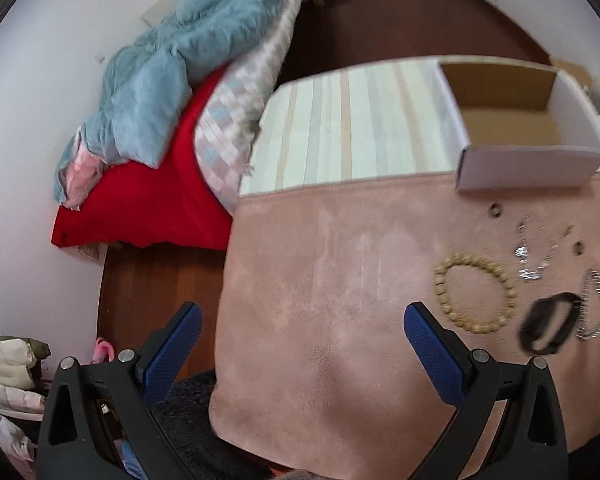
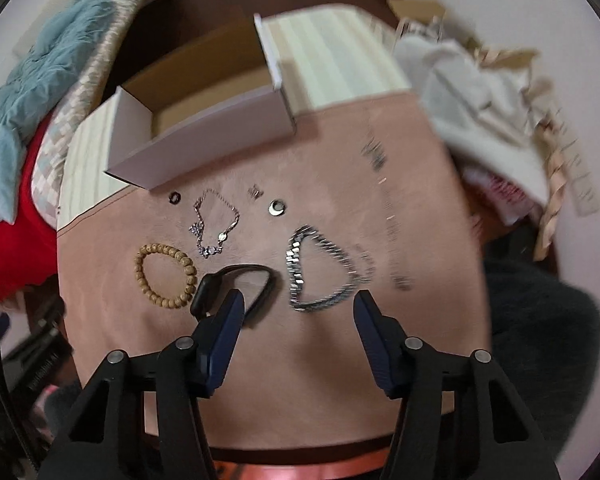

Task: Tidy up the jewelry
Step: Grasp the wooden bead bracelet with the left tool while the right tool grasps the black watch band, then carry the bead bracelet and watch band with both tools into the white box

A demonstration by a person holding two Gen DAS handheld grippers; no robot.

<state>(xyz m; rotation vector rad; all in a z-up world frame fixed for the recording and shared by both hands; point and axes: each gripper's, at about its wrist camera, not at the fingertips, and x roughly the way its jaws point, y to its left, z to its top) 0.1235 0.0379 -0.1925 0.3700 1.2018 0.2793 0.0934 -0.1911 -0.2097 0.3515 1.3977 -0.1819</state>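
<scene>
Your left gripper (image 1: 303, 322) hovers with jaws apart over bare pink cloth (image 1: 320, 280). Your right gripper (image 2: 298, 308) is also spread wide, empty, above the metal link bracelet (image 2: 320, 268). Beside it lie the black band (image 2: 236, 288), the wooden bead bracelet (image 2: 166, 276) and a thin chain (image 2: 214, 224); the open cardboard box (image 2: 204, 136) sits beyond them.

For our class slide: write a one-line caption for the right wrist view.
Open right tongs hover over a black band, bead bracelet and silver chain near an open box.
</scene>
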